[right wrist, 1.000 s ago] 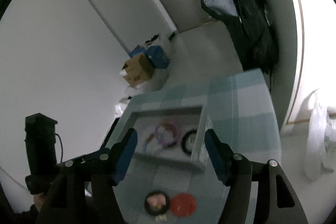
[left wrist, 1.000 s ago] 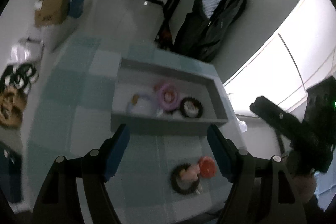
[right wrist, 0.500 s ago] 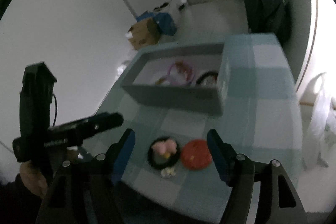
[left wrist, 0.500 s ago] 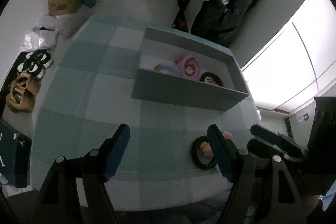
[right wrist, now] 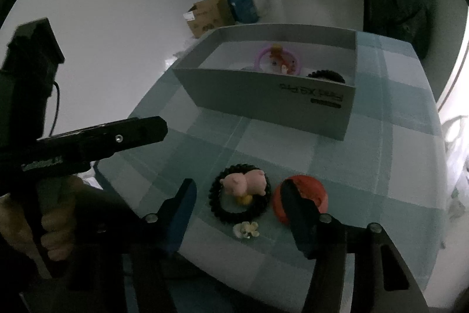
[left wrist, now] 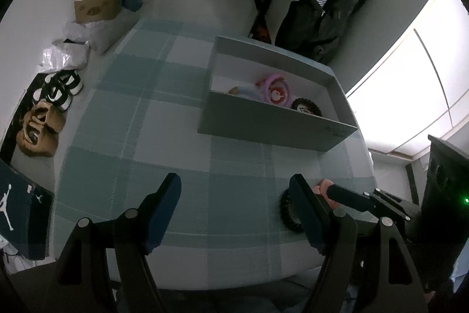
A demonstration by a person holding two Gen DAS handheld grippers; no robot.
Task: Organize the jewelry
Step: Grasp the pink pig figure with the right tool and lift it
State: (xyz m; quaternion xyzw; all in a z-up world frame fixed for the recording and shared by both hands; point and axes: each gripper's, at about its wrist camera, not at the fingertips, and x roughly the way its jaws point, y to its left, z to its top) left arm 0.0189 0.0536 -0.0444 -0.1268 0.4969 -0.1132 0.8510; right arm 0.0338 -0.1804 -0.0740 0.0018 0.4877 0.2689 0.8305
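Left wrist view first: left hand-held gripper (left wrist: pixel 234 181) holding anything?
Nothing. Spread wide, hovering over the near part of the desk (left wrist: pixel 146 137), only checked cloth between the fingers.

And from the right wrist view?
Same left hand-held gripper (right wrist: pixel 132 131) seen side-on at the left edge, gripped by the left hand (right wrist: pixel 55 228). Well apart from the jewelry.

Right hand-held gripper (right wrist: pixel 239 187)?
Also wide open and empty. Poised above the desk's near edge, framing the black tie (right wrist: pixel 239 198) between its fingers. Right finger overlapping the red disc (right wrist: pixel 307 189) in view; cannot tell whether touching.

Loose pieces, then?
Three, close to the near edge toward the right corner. Black tie lying flat, with a pink pig (right wrist: pixel 244 182) on top. Red disc just beside it, to the right. Small white flower (right wrist: pixel 246 229) just in front, nearest the edge.

Visible from the left wrist too?
Barely. Only an arc of the black tie (left wrist: pixel 285 210), half hidden behind a finger and the right hand-held gripper (left wrist: pixel 351 195).

And the box (left wrist: pixel 275 131)?
Open-topped, grey, toward the far right of the desk. Inside: a pink ring (left wrist: pixel 275 90), a second black tie (left wrist: pixel 306 109) at the right end, and a pale blue ring (left wrist: pixel 246 91) left of the pink one. Printing on the front wall of the box (right wrist: pixel 263 96), upside down.
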